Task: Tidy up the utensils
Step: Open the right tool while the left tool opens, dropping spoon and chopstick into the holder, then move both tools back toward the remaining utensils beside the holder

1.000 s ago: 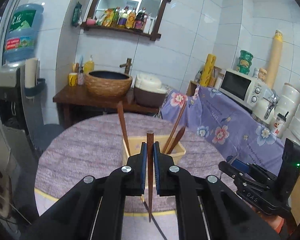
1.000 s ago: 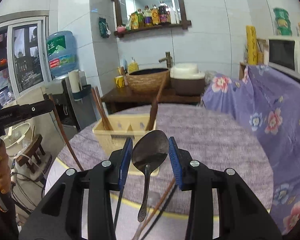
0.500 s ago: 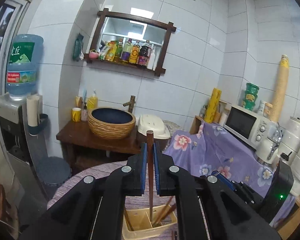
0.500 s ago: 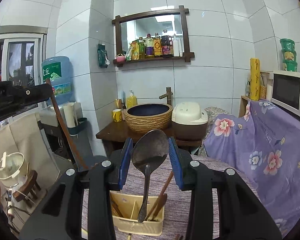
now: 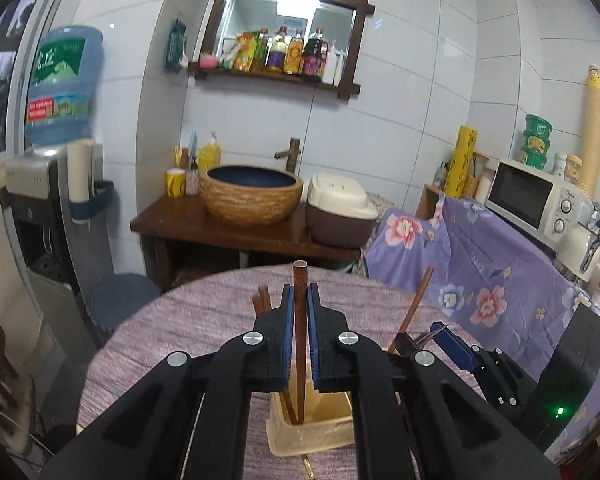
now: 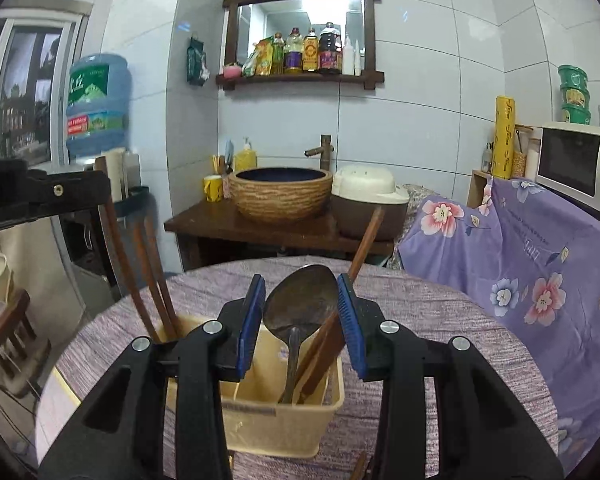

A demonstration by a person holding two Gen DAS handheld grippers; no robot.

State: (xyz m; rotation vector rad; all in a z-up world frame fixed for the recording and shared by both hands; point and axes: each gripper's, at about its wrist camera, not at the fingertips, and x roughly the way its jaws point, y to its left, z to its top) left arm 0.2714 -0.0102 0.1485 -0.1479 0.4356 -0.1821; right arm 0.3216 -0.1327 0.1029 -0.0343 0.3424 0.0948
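My left gripper (image 5: 299,292) is shut on a brown chopstick (image 5: 300,344) held upright, its lower end down inside the cream utensil holder (image 5: 312,436) on the round purple-clothed table (image 5: 188,320). My right gripper (image 6: 300,284) is shut on the bowl of a metal spoon (image 6: 300,304), whose handle reaches into the right compartment of the holder (image 6: 260,420). Several chopsticks (image 6: 152,280) lean in the left compartment, others (image 6: 364,240) in the right. The left gripper (image 6: 100,192) shows at the left edge of the right wrist view.
A loose chopstick (image 6: 360,464) lies on the cloth in front of the holder. Behind the table stand a wooden counter with a woven basin (image 5: 250,194), a rice cooker (image 5: 340,212), a floral-covered bench (image 5: 480,280), a microwave (image 5: 528,196) and a water dispenser (image 5: 60,92).
Both grippers tipped up towards the wall, then came back down over the holder. The chopstick's and the spoon's lower ends now sit inside it. Neither grip changed.
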